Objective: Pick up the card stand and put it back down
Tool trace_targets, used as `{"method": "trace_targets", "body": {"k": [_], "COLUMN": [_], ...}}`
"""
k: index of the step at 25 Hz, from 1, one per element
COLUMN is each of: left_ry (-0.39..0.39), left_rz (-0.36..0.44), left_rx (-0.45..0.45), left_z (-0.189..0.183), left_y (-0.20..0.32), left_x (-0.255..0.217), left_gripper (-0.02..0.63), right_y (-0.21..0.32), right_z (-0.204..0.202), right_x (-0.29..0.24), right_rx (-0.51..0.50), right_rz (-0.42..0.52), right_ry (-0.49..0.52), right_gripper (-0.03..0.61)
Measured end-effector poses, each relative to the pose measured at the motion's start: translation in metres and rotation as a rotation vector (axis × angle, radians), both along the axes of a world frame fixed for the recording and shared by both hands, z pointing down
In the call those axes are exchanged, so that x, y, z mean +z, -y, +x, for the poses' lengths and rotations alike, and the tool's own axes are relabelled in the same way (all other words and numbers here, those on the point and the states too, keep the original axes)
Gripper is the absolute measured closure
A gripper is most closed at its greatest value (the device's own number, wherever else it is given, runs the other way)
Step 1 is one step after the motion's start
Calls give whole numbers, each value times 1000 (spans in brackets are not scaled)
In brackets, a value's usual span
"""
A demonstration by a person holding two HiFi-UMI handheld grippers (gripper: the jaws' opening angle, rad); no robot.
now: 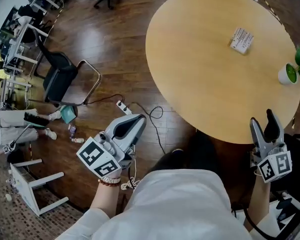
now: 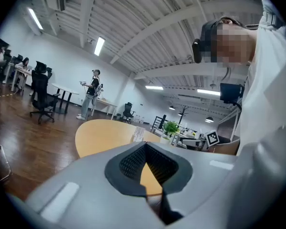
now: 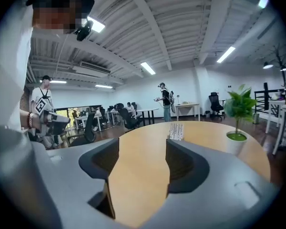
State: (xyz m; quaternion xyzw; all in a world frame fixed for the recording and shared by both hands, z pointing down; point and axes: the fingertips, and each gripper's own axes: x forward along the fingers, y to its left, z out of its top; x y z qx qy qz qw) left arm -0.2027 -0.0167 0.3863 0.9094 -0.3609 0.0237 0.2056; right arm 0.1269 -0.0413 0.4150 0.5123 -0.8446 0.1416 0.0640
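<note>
Both grippers are empty: the right gripper has its jaws wide apart, the left gripper has its jaws together (out over the floor). The card stand sits far across the desk, so the pick-up looks not yet begun and calls for a long forward reach.

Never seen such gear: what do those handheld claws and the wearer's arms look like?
The left gripper and right gripper are pale grey shells with black ribbed pads, each carrying a white cube with black square markers. The left arm wears a white sleeve and beaded bracelet.
</note>
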Motion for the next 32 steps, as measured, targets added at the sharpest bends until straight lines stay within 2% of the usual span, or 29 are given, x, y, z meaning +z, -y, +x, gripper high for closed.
{"method": "trace_targets", "body": {"k": [5, 9, 14, 17, 19, 21, 23, 26, 29, 32], "left_ry": [-17, -52, -182, -242, -307, -339, -319, -250, -190, -183], "left_rz": [-21, 9, 73, 72, 81, 123, 178, 236, 234, 227], "left_rx": [79, 163, 241, 285, 369, 466, 526, 589, 596, 580], "left_z": [-24, -15, 31, 68, 101, 138, 166, 187, 191, 192], "left_y": [-58, -100, -130, -161, -196, -225, -243, -266, -279, -278], "left_x": [7, -12, -54, -85, -115, -139, -152, -156, -142, -136], "left_gripper": [617, 617, 618, 617, 618, 618, 617, 618, 618, 618], "right_y": [-104, -167, -208, -233, -250, -261, -267, -275, -279, -286], "right_z": [-38, -46, -55, -69, -77, -80, -84, -100, -107, -103], "right_x": [-31, -78, -125, -141, -156, -166, -171, -169, -161, -161], "right_rx": [66, 84, 42, -15, -57, -96, -140, -214, -240, -248], "right_rz": [12, 88, 175, 191, 209, 239, 262, 287, 286, 288], "right_ry": [33, 38, 31, 126, 185, 147, 95, 61, 66, 83], "right_gripper": [288, 301, 302, 301, 301, 301, 301, 308, 310, 311]}}
